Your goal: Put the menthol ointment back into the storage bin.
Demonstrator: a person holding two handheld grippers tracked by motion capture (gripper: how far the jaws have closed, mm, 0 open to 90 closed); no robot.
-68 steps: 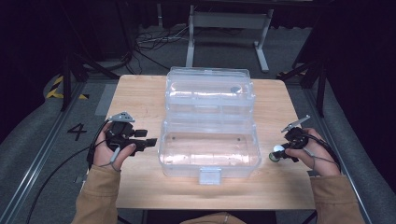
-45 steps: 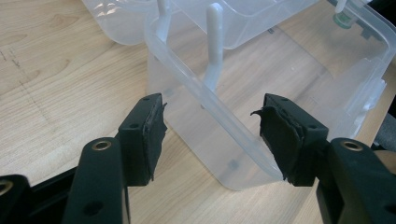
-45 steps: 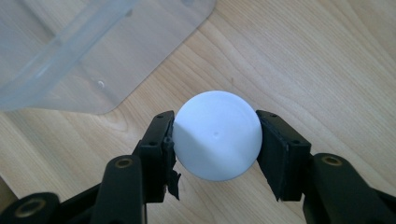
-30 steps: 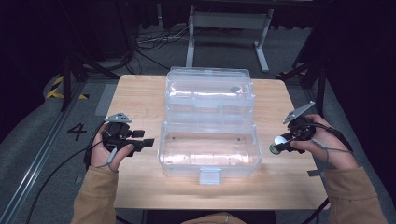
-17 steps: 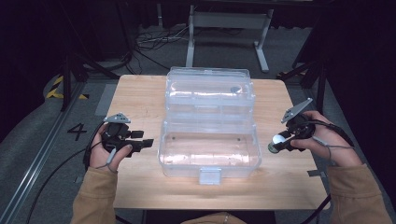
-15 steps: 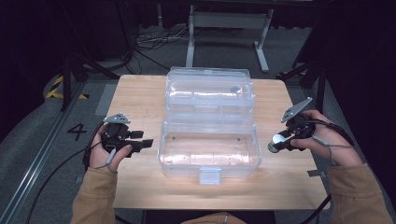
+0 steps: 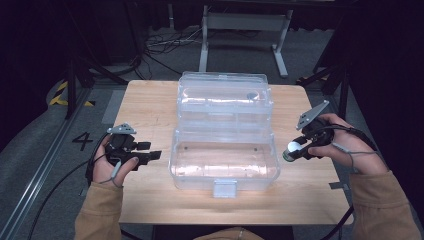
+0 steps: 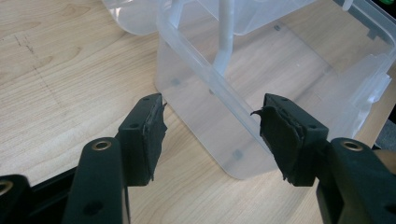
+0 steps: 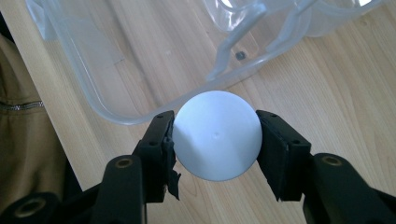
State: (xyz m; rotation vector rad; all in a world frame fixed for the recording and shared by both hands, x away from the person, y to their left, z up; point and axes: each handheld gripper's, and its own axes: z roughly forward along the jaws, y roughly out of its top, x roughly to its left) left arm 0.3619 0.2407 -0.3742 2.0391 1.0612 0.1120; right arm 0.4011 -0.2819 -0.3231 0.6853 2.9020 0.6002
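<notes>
right gripper (image 7: 292, 152) clamps a white ball (image 9: 215, 135) between both pads, ball held above the wooden table (image 7: 150, 105) just right of the clear plastic box (image 7: 223, 160), near its right wall. box sits open mid-table, lid (image 7: 225, 97) folded back to the far side, latch tab (image 7: 224, 188) on the near edge. left gripper (image 8: 210, 135) has jaws spread wide, nothing between them, pointing at the box's left near corner, close but not touching. left hand (image 7: 112, 162) rests at table's left side.
</notes>
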